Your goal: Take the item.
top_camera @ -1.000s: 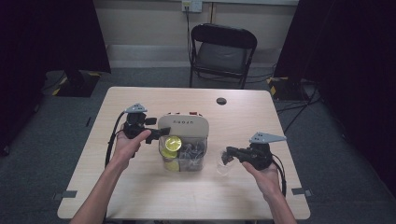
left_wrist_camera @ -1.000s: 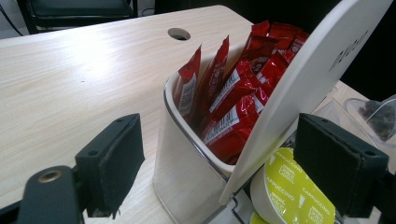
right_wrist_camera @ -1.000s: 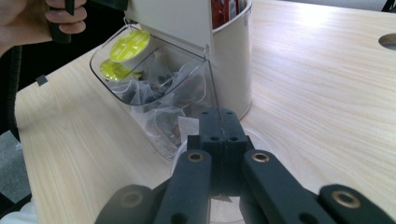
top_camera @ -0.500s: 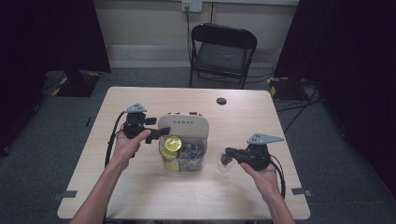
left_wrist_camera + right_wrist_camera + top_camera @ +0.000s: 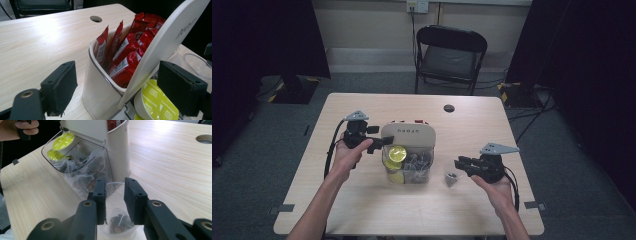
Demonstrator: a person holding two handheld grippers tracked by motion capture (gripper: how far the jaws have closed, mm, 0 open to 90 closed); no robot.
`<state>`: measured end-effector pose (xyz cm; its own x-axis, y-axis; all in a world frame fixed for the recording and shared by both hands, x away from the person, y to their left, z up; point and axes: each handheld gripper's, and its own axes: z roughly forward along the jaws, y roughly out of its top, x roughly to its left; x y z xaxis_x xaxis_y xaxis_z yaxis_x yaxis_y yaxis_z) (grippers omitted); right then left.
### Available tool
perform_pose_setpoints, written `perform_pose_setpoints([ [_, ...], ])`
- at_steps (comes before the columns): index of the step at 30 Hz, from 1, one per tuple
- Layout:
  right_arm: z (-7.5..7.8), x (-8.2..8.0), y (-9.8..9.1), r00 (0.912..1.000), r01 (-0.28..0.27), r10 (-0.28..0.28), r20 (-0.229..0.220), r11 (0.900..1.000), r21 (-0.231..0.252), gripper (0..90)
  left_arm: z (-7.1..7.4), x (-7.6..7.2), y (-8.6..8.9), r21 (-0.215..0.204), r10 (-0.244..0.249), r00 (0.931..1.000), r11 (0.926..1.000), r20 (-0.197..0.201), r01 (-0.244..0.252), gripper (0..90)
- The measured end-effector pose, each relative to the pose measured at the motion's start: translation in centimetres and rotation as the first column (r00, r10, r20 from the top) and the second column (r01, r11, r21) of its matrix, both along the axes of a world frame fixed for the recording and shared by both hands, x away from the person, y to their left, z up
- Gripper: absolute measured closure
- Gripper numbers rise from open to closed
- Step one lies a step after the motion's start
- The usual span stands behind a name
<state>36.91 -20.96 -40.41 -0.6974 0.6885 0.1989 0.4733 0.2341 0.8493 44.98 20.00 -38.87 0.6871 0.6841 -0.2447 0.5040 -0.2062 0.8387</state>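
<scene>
A clear organiser (image 5: pixel 409 172) stands mid-table with its beige lid (image 5: pixel 408 134) (image 5: pixel 170 37) tilted up. Red sachets (image 5: pixel 125 50) fill the back section. Yellow capsules (image 5: pixel 397 152) (image 5: pixel 63 141) and tea bags lie in the clear front bin. My left gripper (image 5: pixel 384 142) (image 5: pixel 120 75) is open, its jaws wide apart around the lid's left edge and the organiser's corner. My right gripper (image 5: pixel 458 163) (image 5: pixel 115 182) hovers over a small clear cup (image 5: pixel 451 178) (image 5: pixel 117 230) holding a tea bag (image 5: pixel 116 221). Its jaws have just been opening, with nothing pressed between them.
A round cable hole (image 5: pixel 449 108) (image 5: pixel 96 18) sits near the table's far edge. A black folding chair (image 5: pixel 451 55) stands behind the table. Bare wood lies to the right of the cup and in front of the organiser.
The right gripper's jaws have parted slightly above the cup. Both hands and the organiser stay where they were.
</scene>
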Motion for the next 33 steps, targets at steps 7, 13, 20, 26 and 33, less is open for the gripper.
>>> perform_pose_setpoints([
  [7,-0.6,-0.6,-1.3,0.9987,0.049,-0.049,-0.008,0.9987,-0.014,61.8,0.0,0.0,0.0,0.001,-0.003,1.0,1.0,-0.002,0.003,16.3],
  [13,-0.8,-1.1,-2.7,0.9955,0.094,-0.095,-0.009,0.9954,-0.017,59.3,0.1,0.0,0.1,0.003,-0.003,1.0,1.0,-0.003,0.003,16.7],
  [20,-1.9,-1.9,-4.6,0.9898,0.138,-0.14,-0.026,0.9891,-0.051,51.0,0.2,-0.1,0.4,0.003,0.003,1.0,1.0,0.001,-0.003,17.2],
  [26,-3.1,-2.4,-6.2,0.9803,0.187,-0.192,-0.044,0.9769,-0.103,43.7,0.2,0.0,0.5,-0.005,0.002,1.0,1.0,0.0,-0.002,17.0],
  [33,-5.4,-2.3,-7.0,0.9665,0.233,-0.247,-0.07,0.9588,-0.162,31.6,0.2,0.0,0.6,-0.009,0.004,1.0,0.9999,-0.003,-0.004,16.8],
])
